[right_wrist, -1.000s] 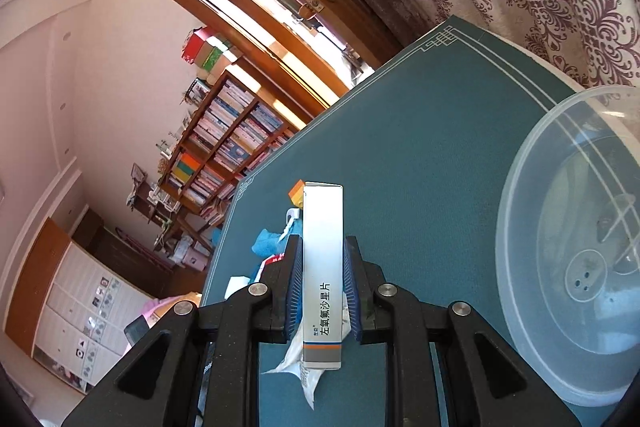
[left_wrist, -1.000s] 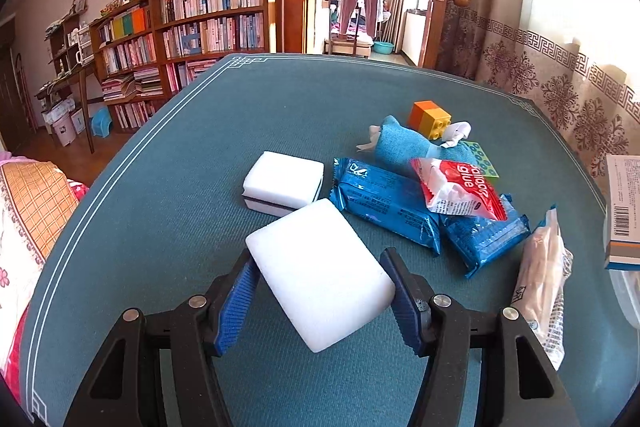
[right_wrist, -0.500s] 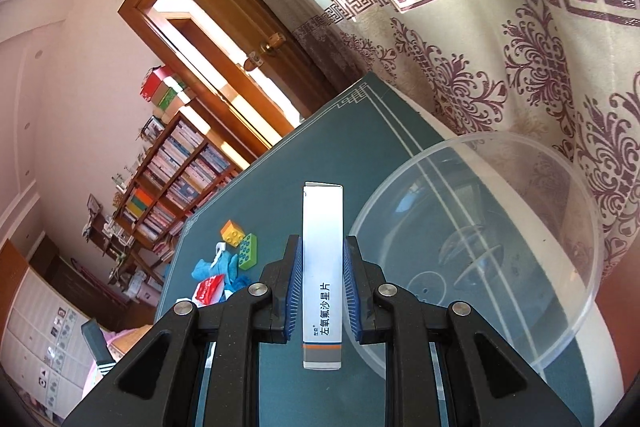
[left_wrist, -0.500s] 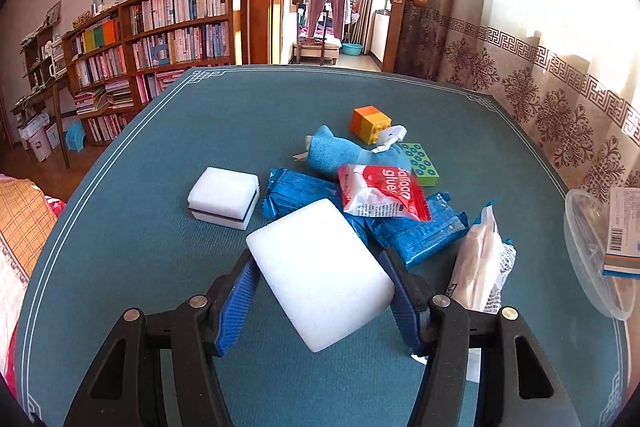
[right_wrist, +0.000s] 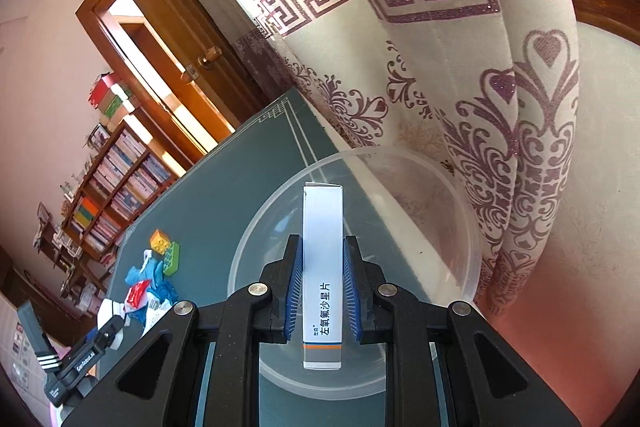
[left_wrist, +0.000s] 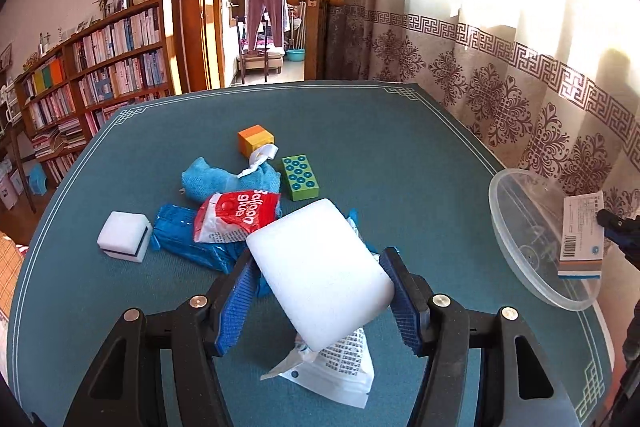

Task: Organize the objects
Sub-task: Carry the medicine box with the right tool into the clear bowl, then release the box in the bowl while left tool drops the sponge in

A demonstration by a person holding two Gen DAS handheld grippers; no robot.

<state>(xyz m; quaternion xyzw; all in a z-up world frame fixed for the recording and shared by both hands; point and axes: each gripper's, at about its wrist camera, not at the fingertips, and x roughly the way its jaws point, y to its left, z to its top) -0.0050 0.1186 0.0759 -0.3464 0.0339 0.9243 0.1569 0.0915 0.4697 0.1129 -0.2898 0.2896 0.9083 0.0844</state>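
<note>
Left gripper [left_wrist: 318, 301]: angled down, blue pads clamped on white sponge block [left_wrist: 318, 269]. Right gripper [right_wrist: 322, 293]: angled down, pads pinched tight on slim medicine box [right_wrist: 322, 267], far right.

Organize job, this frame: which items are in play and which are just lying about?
In play:
- white sponge, clamped in left claw
- medicine box, clamped in right claw, over the clear bowl

Lying about on the table:
- small sponge
- blue packets
- red glue bag
- blue cloth
- orange block
- green block
- white pouch
</note>
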